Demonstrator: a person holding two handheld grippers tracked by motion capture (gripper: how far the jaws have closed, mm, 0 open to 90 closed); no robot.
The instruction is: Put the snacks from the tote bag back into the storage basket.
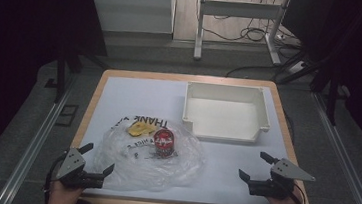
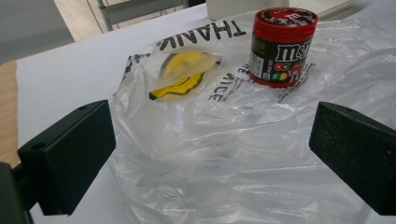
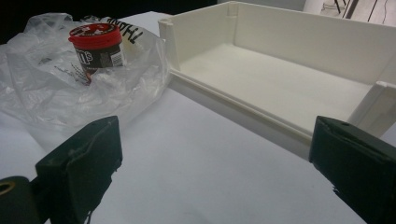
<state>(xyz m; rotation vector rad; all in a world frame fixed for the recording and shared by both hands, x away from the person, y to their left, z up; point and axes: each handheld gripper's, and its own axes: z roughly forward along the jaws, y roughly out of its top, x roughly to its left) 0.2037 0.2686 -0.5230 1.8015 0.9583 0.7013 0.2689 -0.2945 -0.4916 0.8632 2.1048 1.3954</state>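
The left gripper [image 1: 97, 158] sits low at the near left, jaws spread wide and holding nothing. The right gripper [image 1: 255, 166] sits at the near right, jaws likewise wide apart and empty.

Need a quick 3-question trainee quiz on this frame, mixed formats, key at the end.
1. True or false: the M&M's jar is lying on its side.
2. The white tray holds: A) the jar, B) a yellow item, C) nothing.
3. Fill in: the left hand-held gripper sits at the near edge of the ____ .

Key:
1. False. It stands upright with its red lid on top, on the clear plastic bag.
2. C. The tray is empty. The jar and the bag's yellow smiley print lie to its left.
3. Plastic bag. Its jaws are spread wide and grip nothing, as are the jaws of the right hand-held gripper on bare table.
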